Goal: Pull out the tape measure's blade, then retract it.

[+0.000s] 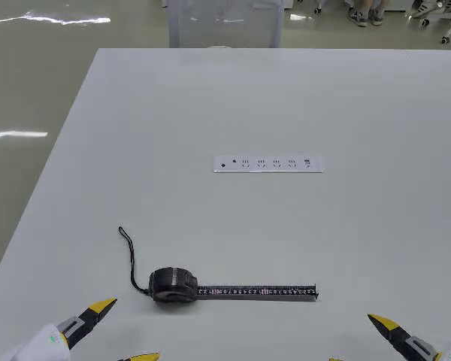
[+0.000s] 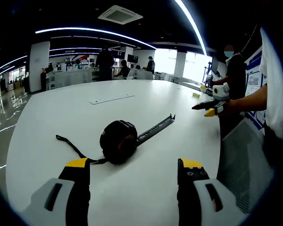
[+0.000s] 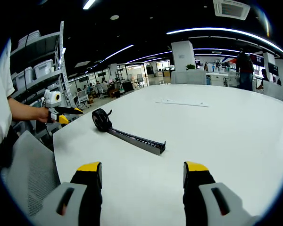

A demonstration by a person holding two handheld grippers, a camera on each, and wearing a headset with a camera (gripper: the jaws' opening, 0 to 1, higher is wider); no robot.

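Two jaw sets spread wide, nothing held: left hand-held gripper, right hand-held gripper, both at near edge of white worktop. Black round tape measure lies on worktop between them, nearer left. Dark graduated blade is out, flat, pointing right. Markings too small to read. Black wrist strap trails away from case. White power strip sits mid-worktop, well apart, with no readable label.

Black tape measure, blade out, flat
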